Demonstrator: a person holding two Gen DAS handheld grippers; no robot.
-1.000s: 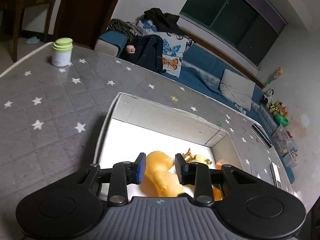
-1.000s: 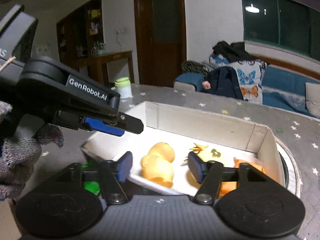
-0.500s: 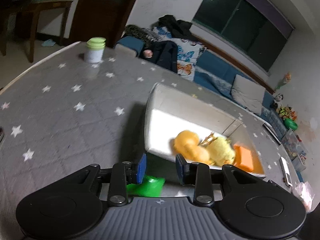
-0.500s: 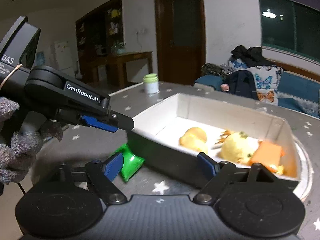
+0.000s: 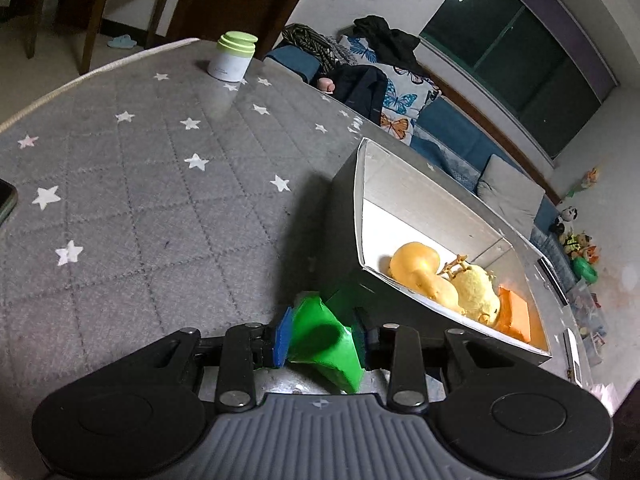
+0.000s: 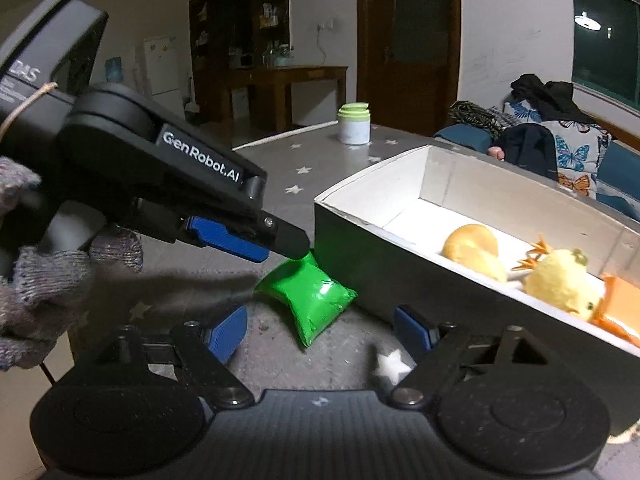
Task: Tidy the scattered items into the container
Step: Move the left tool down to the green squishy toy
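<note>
One green packet (image 6: pixel 311 297) between left claw (image 5: pixel 320 334) pads, right claw (image 6: pixel 320 330) released, one box (image 6: pixel 360 248).

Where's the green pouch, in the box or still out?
Out. The green pouch lies on the table beside the box, between the left gripper pads.

A home living room at night. A blue sofa (image 5: pixel 448 136) with butterfly-print cushions (image 5: pixel 394 98) sits under a dark window (image 5: pixel 516 52). A dark wooden door (image 6: pixel 404 40) and white fridge (image 6: pixel 160 66) stand beyond.
</note>
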